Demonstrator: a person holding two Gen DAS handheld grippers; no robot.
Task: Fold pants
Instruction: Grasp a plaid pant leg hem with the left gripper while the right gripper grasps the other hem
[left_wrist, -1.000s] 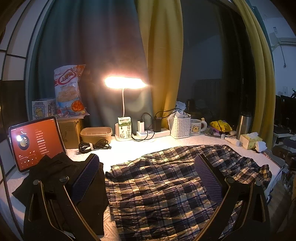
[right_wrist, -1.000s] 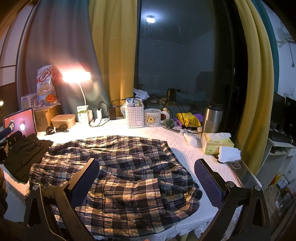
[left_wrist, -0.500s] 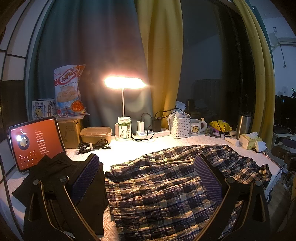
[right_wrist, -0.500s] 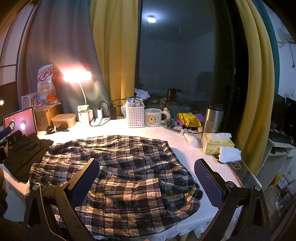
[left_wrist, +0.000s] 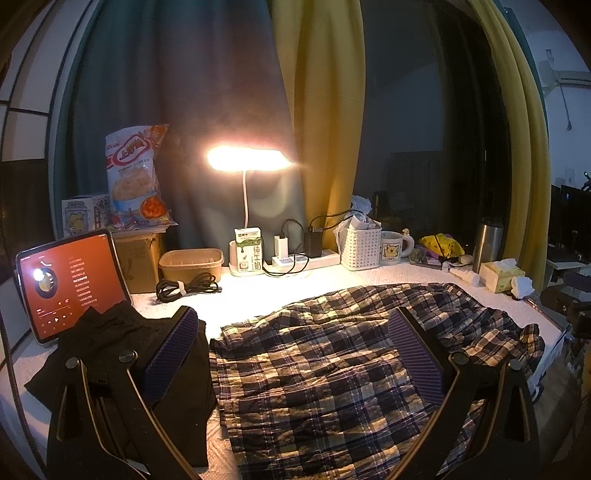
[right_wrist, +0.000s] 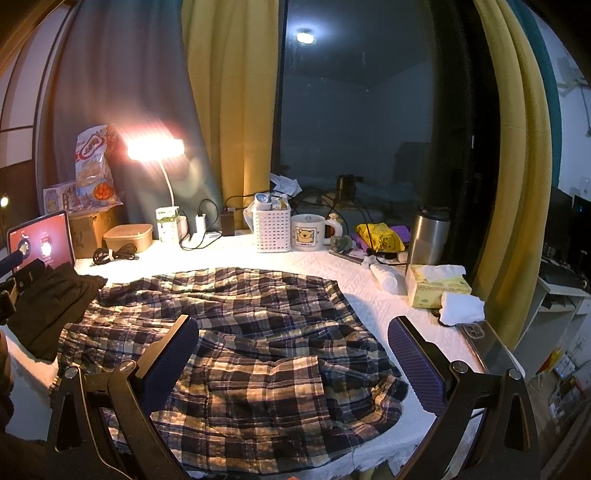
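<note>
Dark plaid pants lie spread and rumpled on the white-covered table; they also show in the right wrist view. My left gripper is open and empty, held above the left part of the pants. My right gripper is open and empty, held above the right part of the pants near the table's front edge. Neither gripper touches the cloth.
A black garment lies left of the pants before a lit tablet. Along the back stand a lamp, milk carton, power strip, white basket, mug, steel flask and tissue box.
</note>
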